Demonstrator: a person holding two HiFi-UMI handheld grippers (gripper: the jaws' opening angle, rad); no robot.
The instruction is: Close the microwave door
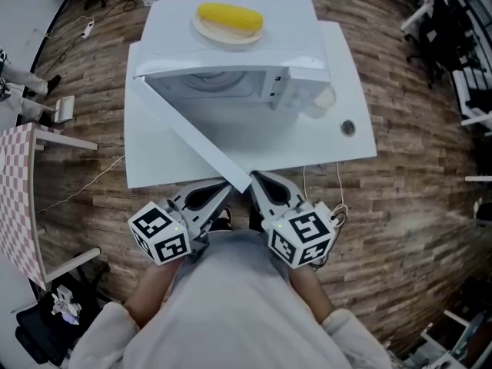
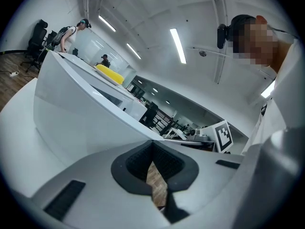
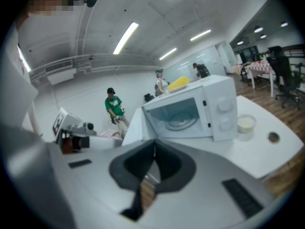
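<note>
The white microwave (image 1: 231, 75) stands on a white table (image 1: 346, 68). Its door (image 1: 192, 133) is swung wide open, and the free end reaches the table's front edge. In the right gripper view the microwave (image 3: 190, 111) shows its open cavity and glass turntable. In the left gripper view the door (image 2: 86, 123) fills the left side as a white panel. My left gripper (image 1: 225, 189) (image 2: 152, 144) is shut and empty, just left of the door's free end. My right gripper (image 1: 255, 177) (image 3: 154, 144) is shut and empty too, just right of that end.
A plate with a yellow corn cob (image 1: 229, 18) rests on top of the microwave. A small cup of white stuff (image 1: 323, 98) and a round cable hole (image 1: 348, 127) lie right of the microwave. A checkered table (image 1: 15, 198) stands at the left, with office chairs at the far right.
</note>
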